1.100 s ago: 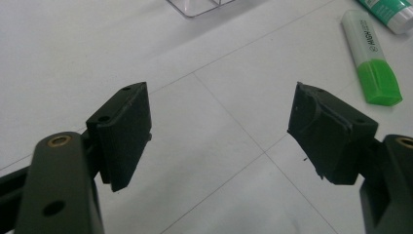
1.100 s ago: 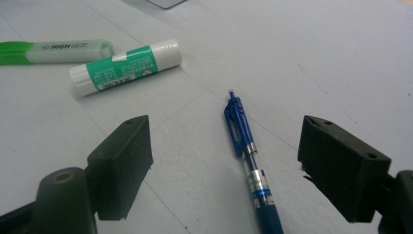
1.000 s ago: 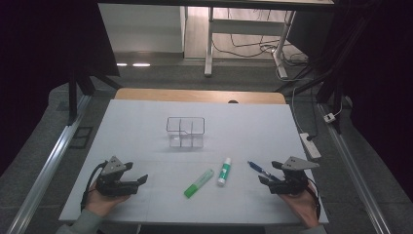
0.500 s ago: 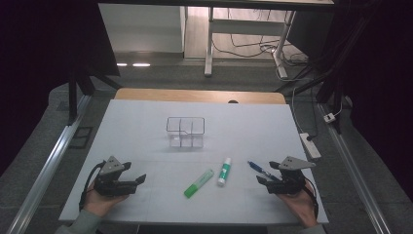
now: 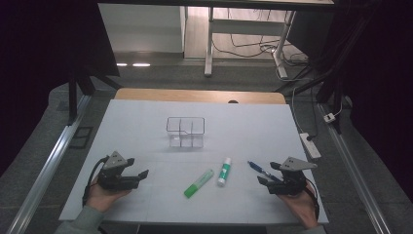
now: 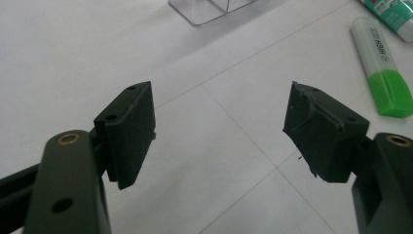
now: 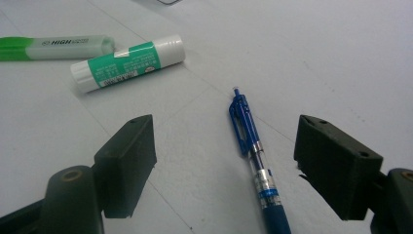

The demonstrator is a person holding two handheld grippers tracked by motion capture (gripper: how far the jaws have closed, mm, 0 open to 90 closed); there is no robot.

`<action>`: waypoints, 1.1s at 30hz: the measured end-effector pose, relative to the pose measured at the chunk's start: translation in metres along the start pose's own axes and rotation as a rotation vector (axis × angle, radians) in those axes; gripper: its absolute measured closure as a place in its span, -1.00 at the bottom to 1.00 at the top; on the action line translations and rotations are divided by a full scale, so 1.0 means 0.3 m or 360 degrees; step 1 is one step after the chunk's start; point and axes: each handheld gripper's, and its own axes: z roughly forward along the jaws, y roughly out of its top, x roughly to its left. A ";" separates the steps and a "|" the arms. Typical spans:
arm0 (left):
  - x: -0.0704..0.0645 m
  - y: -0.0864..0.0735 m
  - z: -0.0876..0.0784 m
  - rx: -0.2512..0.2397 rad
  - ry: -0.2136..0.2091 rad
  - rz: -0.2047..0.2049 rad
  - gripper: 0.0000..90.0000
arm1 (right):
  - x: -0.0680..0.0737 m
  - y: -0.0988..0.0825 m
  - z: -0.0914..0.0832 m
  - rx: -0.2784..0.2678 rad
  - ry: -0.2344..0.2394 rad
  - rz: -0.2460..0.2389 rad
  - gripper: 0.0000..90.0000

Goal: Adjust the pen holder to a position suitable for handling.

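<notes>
Right gripper (image 7: 225,161): we see the jaws spread wide, low over the tabletop (image 5: 146,122), nothing pinched. Blue pen (image 7: 253,161) lies flat between them, closer to the jaw on the right of the right gripper view, tip end running under the bottom edge, clicker end pointing away from the jaws. No contact with either jaw that we can tell. Glue stick (image 7: 127,62) sits well beyond the other jaw, green highlighter (image 7: 53,48) just past it, the two close together.

Left gripper (image 6: 219,129): jaws also spread, empty, bare tabletop between them. Highlighter is out past one jaw, a clear compartment box (image 5: 185,131) farther ahead.

In the high view, each gripper is held in a hand at the near edge, well apart.
</notes>
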 end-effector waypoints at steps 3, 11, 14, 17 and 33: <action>0.002 0.007 0.002 0.0002 -0.0001 0.0007 -0.39 | 0.001 0.002 0.005 0.0005 0.0009 -0.0001 -0.49; 0.012 0.051 0.024 -0.0003 -0.0006 0.0020 -0.37 | 0.004 0.001 0.005 0.0005 0.0002 -0.0005 -0.48; 0.018 0.082 0.040 -0.0007 -0.0002 0.0026 -0.35 | 0.002 -0.001 0.003 0.0008 0.0000 0.0001 -0.48; 0.018 0.096 0.049 -0.0005 0.0000 0.0026 -0.31 | 0.001 -0.002 0.001 0.0007 0.0000 0.0003 -0.48; 0.056 0.189 0.130 0.0012 0.0061 0.0025 -0.11 | 0.003 0.001 0.006 0.0002 0.0000 0.0003 -0.48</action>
